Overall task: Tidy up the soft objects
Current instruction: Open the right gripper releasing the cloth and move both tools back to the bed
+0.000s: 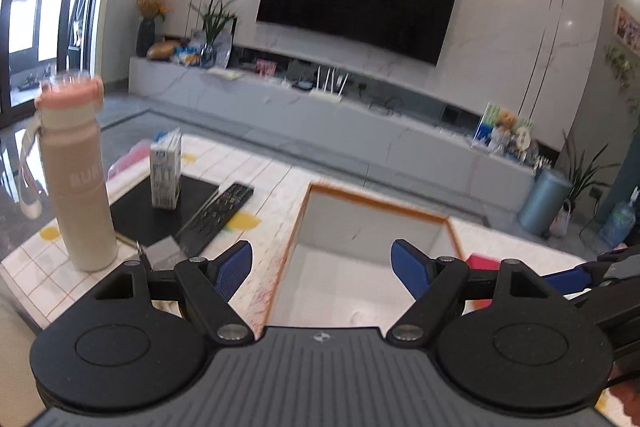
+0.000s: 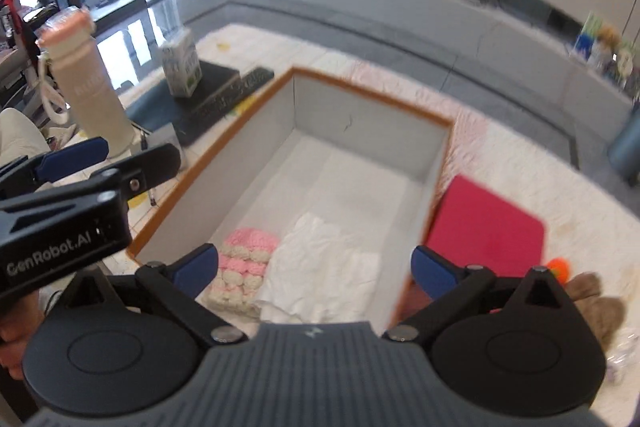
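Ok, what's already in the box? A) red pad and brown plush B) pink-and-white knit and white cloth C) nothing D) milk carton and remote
B: the right wrist view shows the knit and white cloth on the box floor; the red pad lies outside it.

White lettering "GenRobot.AI" stands on the black housing of the left gripper [image 2: 72, 163], at nine o'clock in the right wrist view. The tall beige plastic bottle with the pink cap [image 1: 76, 171] carries pale raised letters, too blurred to read. The white-and-blue carton's [image 1: 165, 171] print is illegible.
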The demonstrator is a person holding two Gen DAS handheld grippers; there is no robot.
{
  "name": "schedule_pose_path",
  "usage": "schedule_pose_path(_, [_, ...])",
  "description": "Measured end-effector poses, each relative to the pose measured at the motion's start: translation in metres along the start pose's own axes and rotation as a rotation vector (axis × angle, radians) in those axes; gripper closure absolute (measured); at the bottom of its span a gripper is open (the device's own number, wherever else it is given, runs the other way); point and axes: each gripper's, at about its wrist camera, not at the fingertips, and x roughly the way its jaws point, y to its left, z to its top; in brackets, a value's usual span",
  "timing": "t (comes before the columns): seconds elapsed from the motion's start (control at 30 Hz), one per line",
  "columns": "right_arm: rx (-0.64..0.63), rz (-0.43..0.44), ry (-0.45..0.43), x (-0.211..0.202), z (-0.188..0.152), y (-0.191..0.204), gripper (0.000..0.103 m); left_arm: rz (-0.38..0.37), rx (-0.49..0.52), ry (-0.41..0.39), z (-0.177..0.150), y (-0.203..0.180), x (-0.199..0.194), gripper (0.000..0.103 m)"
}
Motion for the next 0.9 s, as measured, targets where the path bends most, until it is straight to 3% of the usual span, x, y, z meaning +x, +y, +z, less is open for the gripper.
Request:
schedule_pose_path(0.17, [-0.012, -0.071, -0.095, -0.051, -0.014, -0.025, 0.003, -0.093, 0.024, -0.011, 0.004, -0.028, -0.020, 0.010])
schedule_pose_path(0.37, [0.066, -0.148, -0.136, -0.102, -0.051, -0.081, 0.003, -0.199, 0.074, 0.033, -0.003, -0.067, -0.023, 0.010])
schedule_pose_path(0.53, [0.126, -0.270, -0.161, -0.142, -0.088, -0.129, 0.003, -0.226, 0.123, 0.071, -0.014, -0.103, -0.014, 0.010])
schedule_pose_path(0.67, [0.196, -0.373, -0.235, -0.160, -0.122, -0.159, 0.003, -0.280, 0.167, 0.087, -0.028, -0.128, -0.006, 0.010])
schedule_pose_path(0.73, [0.276, -0.346, -0.258, -0.160, -0.140, -0.179, 0.003, -0.309, 0.220, 0.079, -0.039, -0.142, -0.003, 0.010])
schedule_pose_path(0.9, [0.495, -0.233, -0.246, -0.132, -0.181, -0.218, 0.003, -0.347, 0.355, 0.143, -0.076, -0.175, 0.014, 0.010])
